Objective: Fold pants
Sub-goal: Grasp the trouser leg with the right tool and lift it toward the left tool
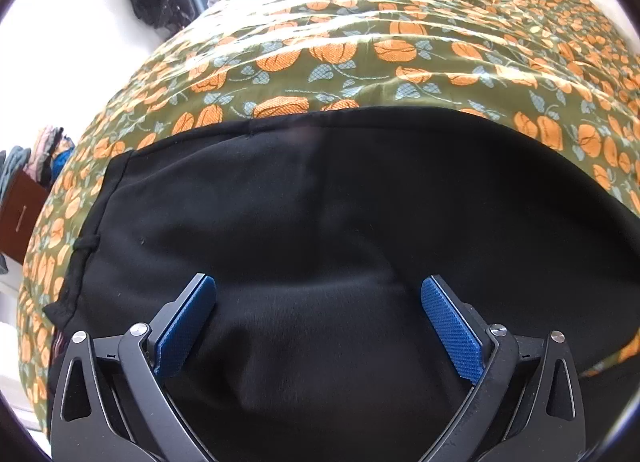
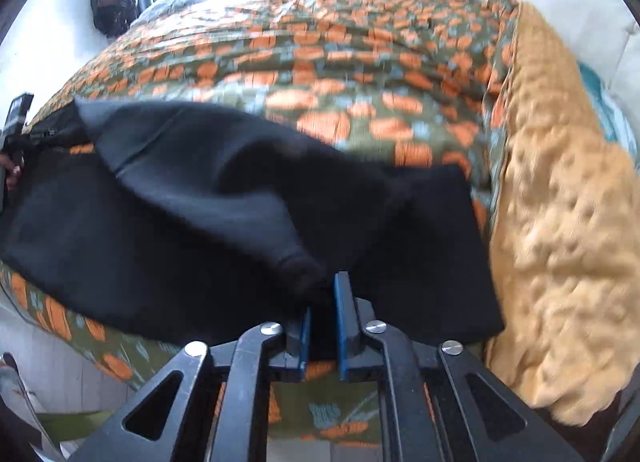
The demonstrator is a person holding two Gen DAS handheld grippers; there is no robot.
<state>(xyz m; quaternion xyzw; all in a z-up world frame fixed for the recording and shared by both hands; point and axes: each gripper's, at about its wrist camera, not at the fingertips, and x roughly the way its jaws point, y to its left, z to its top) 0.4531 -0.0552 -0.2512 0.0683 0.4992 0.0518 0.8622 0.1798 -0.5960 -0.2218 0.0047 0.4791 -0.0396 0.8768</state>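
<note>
in your left wrist view, your left claw hangs wide open over the black pants, its blue pads well apart and clamping nothing. the pants lie spread flat on the bed's orange-flowered bedspread. in your right wrist view, your right claw is closed on a bunched fold of the pants, lifting it off the bedspread. a yellow blanket lies just beside them on the right; the picture is blurred.
</note>
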